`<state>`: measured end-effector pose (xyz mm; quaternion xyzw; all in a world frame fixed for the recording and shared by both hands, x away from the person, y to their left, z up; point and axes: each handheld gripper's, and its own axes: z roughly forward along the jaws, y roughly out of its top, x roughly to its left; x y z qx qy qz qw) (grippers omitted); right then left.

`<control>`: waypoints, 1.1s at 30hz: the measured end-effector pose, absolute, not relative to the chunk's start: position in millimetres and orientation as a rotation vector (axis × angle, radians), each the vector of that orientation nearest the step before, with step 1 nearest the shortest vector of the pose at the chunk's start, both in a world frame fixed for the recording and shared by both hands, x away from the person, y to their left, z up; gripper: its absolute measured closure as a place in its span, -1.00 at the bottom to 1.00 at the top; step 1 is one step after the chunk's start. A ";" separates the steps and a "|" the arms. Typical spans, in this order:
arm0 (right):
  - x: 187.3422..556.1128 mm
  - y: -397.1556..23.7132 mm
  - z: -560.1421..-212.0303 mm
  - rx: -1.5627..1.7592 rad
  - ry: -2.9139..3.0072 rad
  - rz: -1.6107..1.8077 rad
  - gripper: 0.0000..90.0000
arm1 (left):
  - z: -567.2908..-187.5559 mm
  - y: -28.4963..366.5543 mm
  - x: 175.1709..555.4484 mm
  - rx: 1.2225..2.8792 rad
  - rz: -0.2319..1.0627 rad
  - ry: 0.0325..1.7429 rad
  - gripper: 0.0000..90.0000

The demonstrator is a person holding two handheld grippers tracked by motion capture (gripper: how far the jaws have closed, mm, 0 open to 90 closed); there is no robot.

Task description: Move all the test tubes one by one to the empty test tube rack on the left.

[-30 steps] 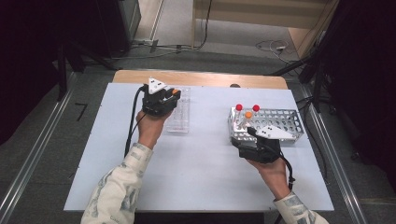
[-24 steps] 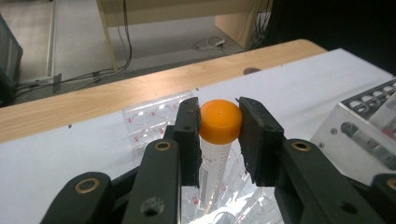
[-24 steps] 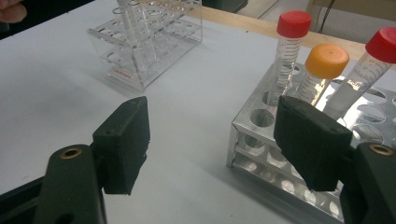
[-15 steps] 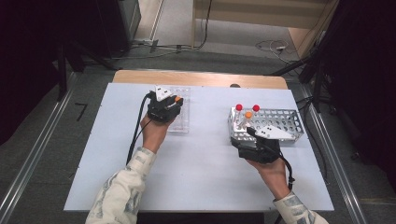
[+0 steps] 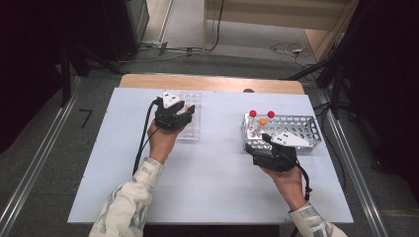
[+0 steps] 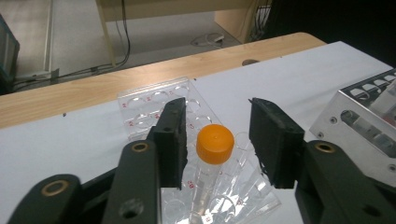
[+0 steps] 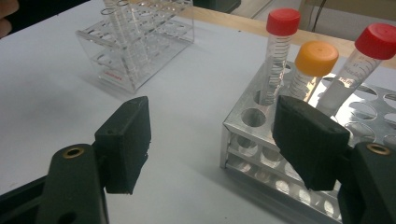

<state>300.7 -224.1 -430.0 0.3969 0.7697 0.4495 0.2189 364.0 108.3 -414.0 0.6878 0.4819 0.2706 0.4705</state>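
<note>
Left gripper view: orange-capped tube [image 6: 214,145] upright in clear rack [image 6: 154,100] on counter [image 6: 70,140], left gripper [image 6: 217,140] jaws just opened, flanking cap without touching. Right gripper [image 7: 224,140] jaws wide, empty, beside metal rack [image 7: 261,154].

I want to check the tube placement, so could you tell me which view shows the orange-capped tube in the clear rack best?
The left gripper view: the orange-capped tube stands in the clear rack, free between the just-opened left gripper pads. The high view shows a speck of orange beside that gripper. The right gripper view shows the rack far off, its tube indistinct.
</note>
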 end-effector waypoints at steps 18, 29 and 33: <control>335.3 -228.6 -445.7 1.201 1.972 1.193 -0.16 | -414.3 93.8 323.7 1.684 0.625 1.138 -0.58; 350.9 -226.2 -455.7 1.197 1.944 1.159 0.31 | -412.1 91.6 319.7 1.677 0.619 1.123 -0.57; 354.1 -226.6 -457.3 1.202 1.934 1.151 0.44 | -412.2 90.2 319.2 1.682 0.613 1.121 -0.57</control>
